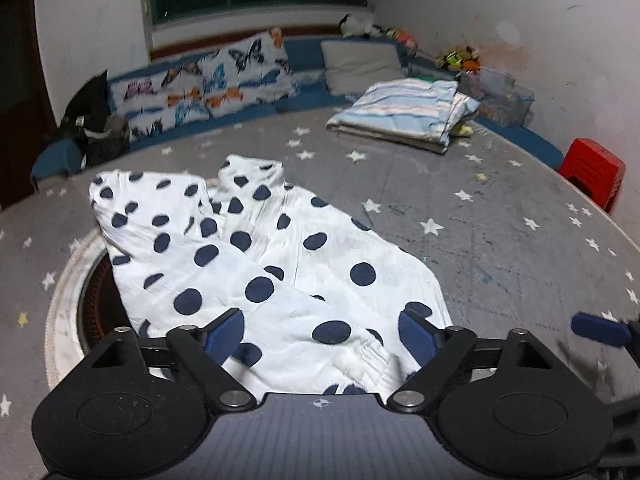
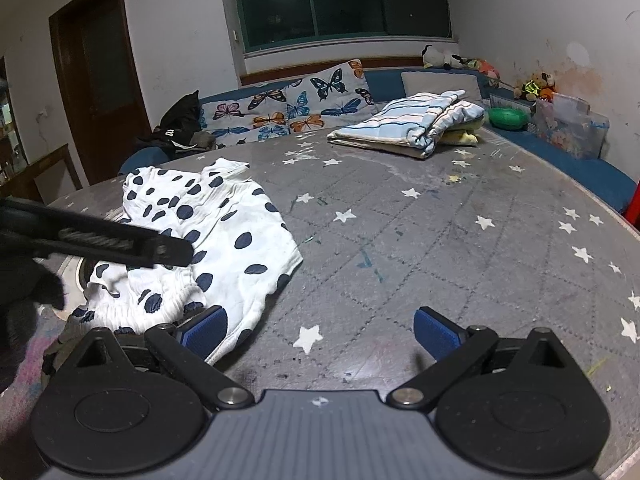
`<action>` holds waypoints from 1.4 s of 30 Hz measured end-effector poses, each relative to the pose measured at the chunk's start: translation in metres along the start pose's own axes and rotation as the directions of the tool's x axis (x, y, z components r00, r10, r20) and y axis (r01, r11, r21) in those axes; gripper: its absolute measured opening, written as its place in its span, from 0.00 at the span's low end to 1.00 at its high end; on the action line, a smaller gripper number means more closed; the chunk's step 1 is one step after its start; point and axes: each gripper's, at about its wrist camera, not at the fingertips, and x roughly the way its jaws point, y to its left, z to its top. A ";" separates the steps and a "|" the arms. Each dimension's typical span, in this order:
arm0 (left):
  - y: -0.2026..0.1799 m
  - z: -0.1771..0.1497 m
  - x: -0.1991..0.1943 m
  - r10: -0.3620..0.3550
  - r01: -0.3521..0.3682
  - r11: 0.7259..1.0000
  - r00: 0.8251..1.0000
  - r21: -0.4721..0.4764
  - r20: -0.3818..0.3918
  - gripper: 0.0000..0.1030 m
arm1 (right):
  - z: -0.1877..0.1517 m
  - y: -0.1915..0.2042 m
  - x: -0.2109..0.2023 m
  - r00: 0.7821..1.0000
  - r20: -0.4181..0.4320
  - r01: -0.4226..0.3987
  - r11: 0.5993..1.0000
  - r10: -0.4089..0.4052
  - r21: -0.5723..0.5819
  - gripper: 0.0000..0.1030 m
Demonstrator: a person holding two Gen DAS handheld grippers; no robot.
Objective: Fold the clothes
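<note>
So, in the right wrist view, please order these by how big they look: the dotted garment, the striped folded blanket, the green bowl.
1. Dotted garment, largest, though it lies nearest the camera, which exaggerates it.
2. Striped blanket, farther back, so its true size may be similar.
3. Green bowl, clearly smallest.

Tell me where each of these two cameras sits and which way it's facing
Left wrist: on the left gripper, low over the polka-dot garment, facing the window wall; its open blue fingers straddle the cloth.
Right wrist: on the right gripper, beside the garment's right edge over the star-patterned mat, facing likewise; open fingers, with the left gripper's arm at the frame's left.
Both show the garment, the folded striped blanket and the butterfly pillows.
</note>
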 end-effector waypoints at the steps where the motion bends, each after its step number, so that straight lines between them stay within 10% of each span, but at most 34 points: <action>1: 0.001 0.002 0.005 -0.003 0.003 1.000 1.000 -0.009 -0.014 0.76 | 0.000 0.000 0.000 1.000 0.000 -0.002 1.000 0.002 0.001 0.98; 16: 0.017 0.000 0.021 -0.054 0.047 0.994 0.996 -0.097 -0.072 0.11 | 0.003 0.003 0.003 0.999 -0.010 -0.043 0.999 0.043 -0.004 0.92; 33: 0.090 -0.022 -0.063 -0.022 0.051 0.968 0.993 -0.247 0.116 0.01 | -0.009 0.035 0.001 0.987 -0.071 -0.147 0.988 0.144 -0.039 0.87; 42: 0.048 -0.025 -0.051 -0.145 0.151 0.979 0.988 -0.140 0.051 0.16 | -0.015 0.033 0.001 0.987 -0.097 -0.135 0.990 0.131 -0.029 0.86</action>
